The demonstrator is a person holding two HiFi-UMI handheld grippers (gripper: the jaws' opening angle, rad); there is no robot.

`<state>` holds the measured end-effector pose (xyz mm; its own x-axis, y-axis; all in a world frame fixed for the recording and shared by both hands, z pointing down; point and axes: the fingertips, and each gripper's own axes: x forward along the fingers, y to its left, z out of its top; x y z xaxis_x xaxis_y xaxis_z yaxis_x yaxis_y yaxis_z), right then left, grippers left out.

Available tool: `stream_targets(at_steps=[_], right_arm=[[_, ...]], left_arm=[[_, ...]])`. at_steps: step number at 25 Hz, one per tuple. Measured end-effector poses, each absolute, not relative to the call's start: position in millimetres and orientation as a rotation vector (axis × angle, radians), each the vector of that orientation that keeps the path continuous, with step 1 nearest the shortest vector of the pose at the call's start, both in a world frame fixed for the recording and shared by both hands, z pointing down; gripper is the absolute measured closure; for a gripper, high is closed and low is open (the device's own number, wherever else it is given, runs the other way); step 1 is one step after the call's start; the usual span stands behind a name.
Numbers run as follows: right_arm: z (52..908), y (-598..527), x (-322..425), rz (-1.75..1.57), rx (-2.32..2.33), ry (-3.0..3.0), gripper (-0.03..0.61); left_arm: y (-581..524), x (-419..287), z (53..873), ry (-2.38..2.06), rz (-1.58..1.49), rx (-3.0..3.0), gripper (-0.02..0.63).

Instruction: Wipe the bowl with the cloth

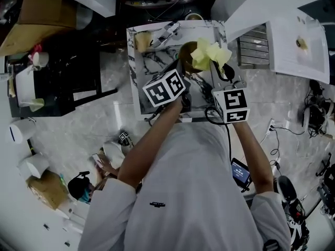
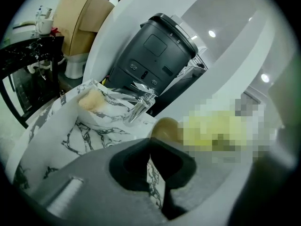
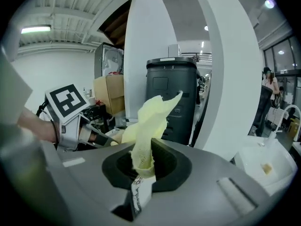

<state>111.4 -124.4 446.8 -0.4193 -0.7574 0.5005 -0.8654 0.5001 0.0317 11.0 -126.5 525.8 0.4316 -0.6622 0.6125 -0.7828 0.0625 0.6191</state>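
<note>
Right jaws hold cloth [image 3: 146, 121], seemingly inside bowl [image 1: 186, 55]

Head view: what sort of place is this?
Probably a lab or workshop with a mock kitchen station: a marble-patterned sink and faucet, a black bin behind it, loose cables on the floor.
</note>
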Motion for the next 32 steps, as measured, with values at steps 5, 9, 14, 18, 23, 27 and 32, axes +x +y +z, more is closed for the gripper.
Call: stream_targets(at_steps=[5, 9, 14, 18, 23, 27, 32], right_arm=[[458, -142, 121, 0.357, 1.339, -2.296, 0.548], [475, -153, 132, 0.395, 1.335, -2.277, 0.549], [496, -160, 143, 0.446, 1.318, -2.256, 0.549], [505, -164, 145, 0.462, 1.297, -2.256, 0.549], [516, -174, 145, 0.449, 1.273, -2.258, 0.549], [522, -180, 146, 0.474, 1.277, -2.253, 0.549], [528, -181, 146, 0.482, 1.268, -2.251, 0.549]], left_arm=[[-140, 19, 545, -1.319, 0.127, 1.576, 0.604], [-153, 17, 565, -1.370, 0.103, 1.497, 0.604], [-171, 11, 586, -1.418, 0.059, 1.408, 0.604], [-182, 13, 601, -1.432, 0.049, 1.377, 0.604], [-189, 16, 613, -1.451, 0.051, 1.365, 0.603], [-193, 23, 620, -1.448, 0.035, 1.344, 0.601], [-204, 26, 627, -1.461, 0.036, 1.347, 0.598]])
